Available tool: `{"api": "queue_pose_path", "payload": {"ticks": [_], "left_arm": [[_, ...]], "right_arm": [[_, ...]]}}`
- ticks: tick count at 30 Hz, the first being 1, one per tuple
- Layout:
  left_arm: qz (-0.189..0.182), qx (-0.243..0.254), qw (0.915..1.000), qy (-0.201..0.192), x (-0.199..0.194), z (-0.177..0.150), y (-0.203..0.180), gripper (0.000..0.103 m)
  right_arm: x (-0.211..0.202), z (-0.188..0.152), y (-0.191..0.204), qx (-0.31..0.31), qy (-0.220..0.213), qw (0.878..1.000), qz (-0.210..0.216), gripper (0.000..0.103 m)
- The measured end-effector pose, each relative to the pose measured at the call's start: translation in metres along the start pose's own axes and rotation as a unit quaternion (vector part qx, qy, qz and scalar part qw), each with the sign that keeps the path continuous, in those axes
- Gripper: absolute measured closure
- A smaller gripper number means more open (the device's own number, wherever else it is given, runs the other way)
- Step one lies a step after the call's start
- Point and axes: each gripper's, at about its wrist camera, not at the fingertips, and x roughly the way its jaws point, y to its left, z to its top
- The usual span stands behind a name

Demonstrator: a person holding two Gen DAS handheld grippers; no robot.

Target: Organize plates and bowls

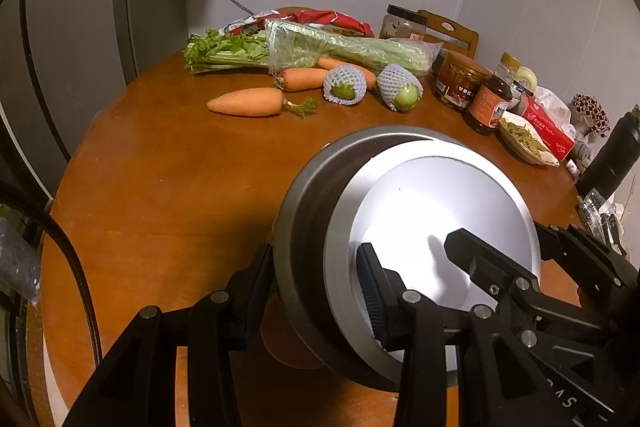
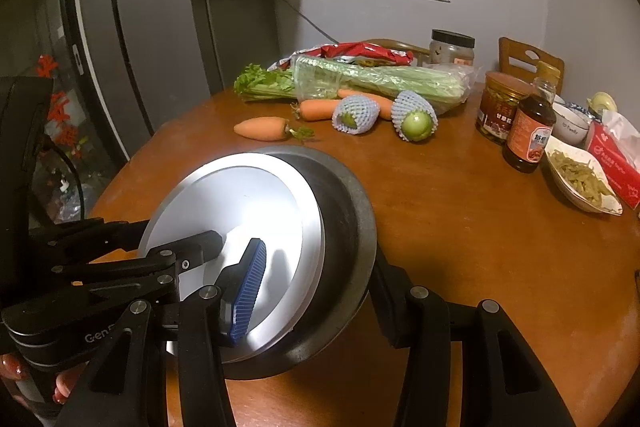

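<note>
- Lower centre of both views: dark bowl (image 1: 304, 223) with white plate (image 1: 440, 227) nested inside, tilted above the desk (image 1: 160, 187).
- Left gripper (image 1: 316, 291) jaws clamp the stack's rim.
- Right gripper (image 2: 316, 291) jaws clamp the opposite rim.
- Upper centre: carrots (image 1: 246, 102), celery (image 1: 304, 45); jars at right.

Free room: bare table (image 1: 168, 187) to my left and ahead, up to the nearest carrot (image 1: 246, 102); blocked beyond by celery (image 1: 304, 49) and netted fruit (image 1: 345, 85); right edge crowded by jars (image 2: 496, 107), sauce bottle (image 2: 530, 131), dish of greens (image 2: 582, 183).
</note>
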Motion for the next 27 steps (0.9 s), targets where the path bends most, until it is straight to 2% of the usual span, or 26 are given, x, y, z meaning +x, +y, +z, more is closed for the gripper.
{"api": "queue_pose_path", "payload": {"ticks": [19,24,27], "left_arm": [[0.006,0.005,0.9999,-0.014,-0.007,0.0,0.0,0.06],[0.007,0.003,0.9995,-0.029,-0.015,0.001,0.0,0.058],[0.011,0.004,0.9992,-0.038,-0.022,0.001,0.0,0.058]], "right_arm": [[-0.001,-0.002,-0.003,0.008,0.001,1.0,0.004,0.049],[-0.008,-0.001,-0.005,0.003,-0.014,1.0,-0.007,0.041],[-0.016,0.0,-0.006,-0.001,-0.025,1.0,-0.01,0.04]]}}
